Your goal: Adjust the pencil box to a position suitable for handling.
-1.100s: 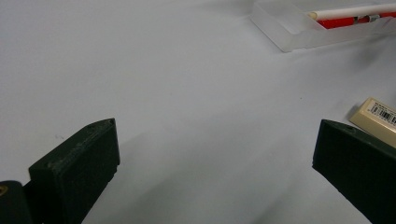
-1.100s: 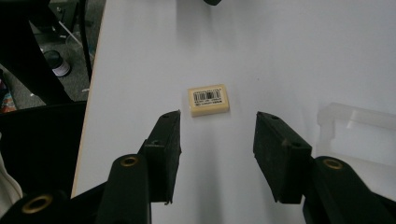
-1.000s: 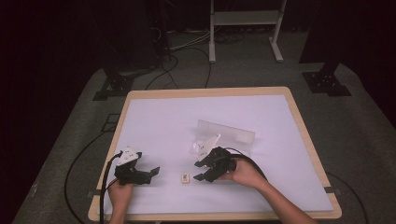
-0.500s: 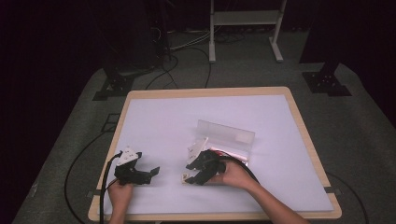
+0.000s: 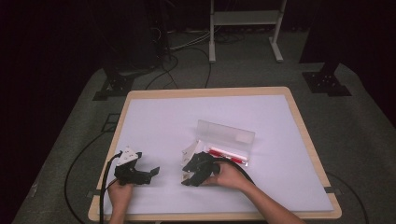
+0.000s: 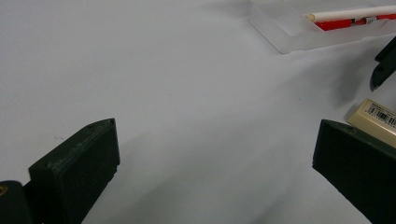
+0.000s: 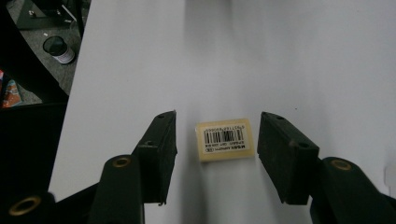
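Two grippers on the table, right gripper [image 7: 217,140] straddling an eraser [image 7: 226,139].
Right fingers [image 7: 161,144] apart, eraser flat between them, gaps both sides, not clamped. Left gripper [image 6: 215,163] fingers wide apart, nothing between; eraser just outside its right finger [image 6: 359,163]. Clear case [image 5: 228,139] with red pen [image 5: 226,154] beyond the right gripper.

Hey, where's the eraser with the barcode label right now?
In the right gripper view the eraser lies flat on the white table, between the open jaws of the right gripper, touching neither.
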Motion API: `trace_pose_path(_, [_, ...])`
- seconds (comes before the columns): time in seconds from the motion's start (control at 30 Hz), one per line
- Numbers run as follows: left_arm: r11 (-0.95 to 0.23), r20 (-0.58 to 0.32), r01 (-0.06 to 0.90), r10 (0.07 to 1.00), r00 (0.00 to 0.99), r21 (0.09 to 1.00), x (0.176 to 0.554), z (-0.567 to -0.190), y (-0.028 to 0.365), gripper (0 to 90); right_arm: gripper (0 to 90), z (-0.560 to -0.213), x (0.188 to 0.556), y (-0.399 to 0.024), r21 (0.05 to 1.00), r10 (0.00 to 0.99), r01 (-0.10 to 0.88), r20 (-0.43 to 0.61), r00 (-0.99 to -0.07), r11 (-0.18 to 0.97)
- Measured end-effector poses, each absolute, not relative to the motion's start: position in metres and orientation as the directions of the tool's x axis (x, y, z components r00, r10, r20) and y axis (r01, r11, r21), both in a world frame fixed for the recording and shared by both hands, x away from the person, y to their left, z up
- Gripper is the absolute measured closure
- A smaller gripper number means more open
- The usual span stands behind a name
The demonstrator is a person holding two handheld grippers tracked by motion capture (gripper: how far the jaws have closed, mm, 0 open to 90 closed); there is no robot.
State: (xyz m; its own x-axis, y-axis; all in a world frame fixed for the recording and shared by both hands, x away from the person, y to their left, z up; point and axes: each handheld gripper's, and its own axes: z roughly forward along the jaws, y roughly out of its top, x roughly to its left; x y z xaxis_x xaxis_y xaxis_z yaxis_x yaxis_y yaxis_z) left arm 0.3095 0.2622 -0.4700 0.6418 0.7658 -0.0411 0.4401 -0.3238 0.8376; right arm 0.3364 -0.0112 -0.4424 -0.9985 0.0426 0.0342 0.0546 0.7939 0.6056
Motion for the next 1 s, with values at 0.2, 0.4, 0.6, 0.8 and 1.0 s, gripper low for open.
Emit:
trace_pose_path(0.2, [-0.323, -0.042, 0.441, 0.766, 0.642, 0.838, 0.31, -0.47, 0.262, 0.1, 48.3, -0.448, 0.339, -0.008, 0.593, 0.038, 0.052, 0.036, -0.999, 0.804])
trace_pose_path(0.4, [-0.322, -0.043, 0.44, 0.766, 0.642, 0.838, 0.309, -0.47, 0.262, 0.1, 55.1, -0.454, 0.339, -0.005, 0.571, 0.031, 0.039, 0.024, -0.999, 0.82])
trace_pose_path(0.6, [-0.321, -0.043, 0.44, 0.765, 0.642, 0.839, 0.309, -0.47, 0.263, 0.1, 58.1, -0.455, 0.339, -0.005, 0.567, 0.018, 0.023, 0.015, -1.0, 0.823])
trace_pose_path(0.8, [-0.321, -0.043, 0.44, 0.766, 0.641, 0.839, 0.309, -0.47, 0.262, 0.1, 58.2, -0.449, 0.342, -0.01, 0.571, 0.03, 0.031, 0.011, -0.999, 0.82])
trace_pose_path(1.0, [-0.32, -0.044, 0.442, 0.767, 0.64, 0.838, 0.309, -0.47, 0.262, 0.1, 58.3, -0.435, 0.352, -0.021, 0.59, 0.065, 0.056, 0.005, -0.998, 0.806])
